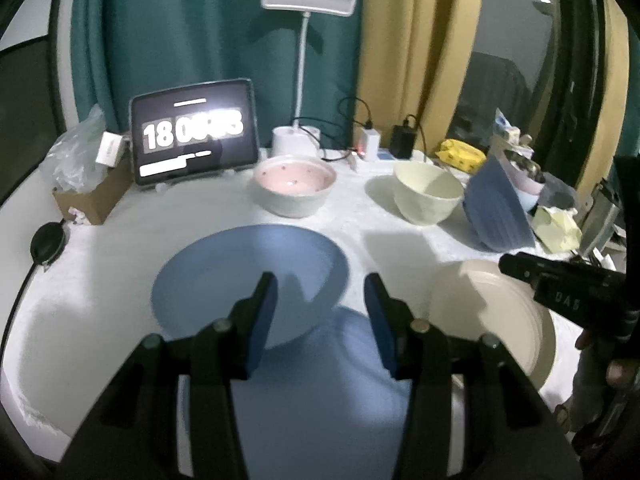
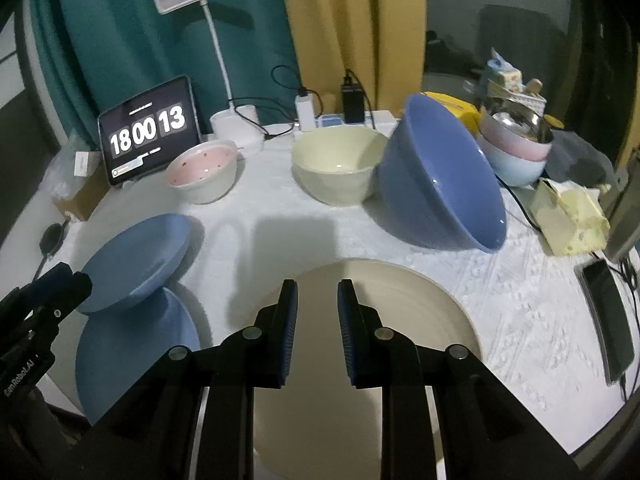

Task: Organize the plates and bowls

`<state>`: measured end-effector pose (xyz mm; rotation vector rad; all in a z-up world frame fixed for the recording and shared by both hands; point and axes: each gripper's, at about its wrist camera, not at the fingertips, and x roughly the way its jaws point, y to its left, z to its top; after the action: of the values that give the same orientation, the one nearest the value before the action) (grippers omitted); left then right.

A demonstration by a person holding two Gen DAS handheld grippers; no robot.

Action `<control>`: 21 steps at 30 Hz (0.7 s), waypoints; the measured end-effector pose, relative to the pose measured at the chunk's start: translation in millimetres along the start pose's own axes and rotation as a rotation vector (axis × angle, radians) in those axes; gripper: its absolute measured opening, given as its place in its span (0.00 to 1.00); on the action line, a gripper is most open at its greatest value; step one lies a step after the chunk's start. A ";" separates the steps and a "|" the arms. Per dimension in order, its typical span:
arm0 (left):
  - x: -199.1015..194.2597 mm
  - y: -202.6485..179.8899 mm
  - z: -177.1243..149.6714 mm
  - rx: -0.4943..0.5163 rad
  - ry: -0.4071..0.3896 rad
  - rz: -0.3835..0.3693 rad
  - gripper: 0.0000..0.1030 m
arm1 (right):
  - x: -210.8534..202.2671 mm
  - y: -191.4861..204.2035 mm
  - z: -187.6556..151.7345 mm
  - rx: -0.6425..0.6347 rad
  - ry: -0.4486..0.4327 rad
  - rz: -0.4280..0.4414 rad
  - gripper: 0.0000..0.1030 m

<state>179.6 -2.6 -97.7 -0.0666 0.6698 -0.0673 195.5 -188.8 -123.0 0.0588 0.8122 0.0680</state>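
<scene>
left gripper has jaws spread, with a blue plate tilted over a second blue plate at the table's near left edge. right gripper, jaws spread, hovers over the cream plate. looks like stacking plates; next, settle the tilted one flat.

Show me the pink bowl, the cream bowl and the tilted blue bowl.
pink bowl [image 2: 202, 168], right wrist view, on its pink inner wall.
cream bowl [image 2: 340, 160], right wrist view, on its inner wall.
tilted blue bowl [image 2: 436, 184], right wrist view, on its outer side.
</scene>
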 end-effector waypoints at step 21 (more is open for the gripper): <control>14.3 93.5 5.8 -0.113 -0.015 0.121 0.45 | 38.9 75.7 23.8 -0.090 0.050 0.063 0.21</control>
<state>198.2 89.5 -109.7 -0.1346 0.6606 0.0871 236.6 -110.8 -128.9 -0.0026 0.8559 0.1655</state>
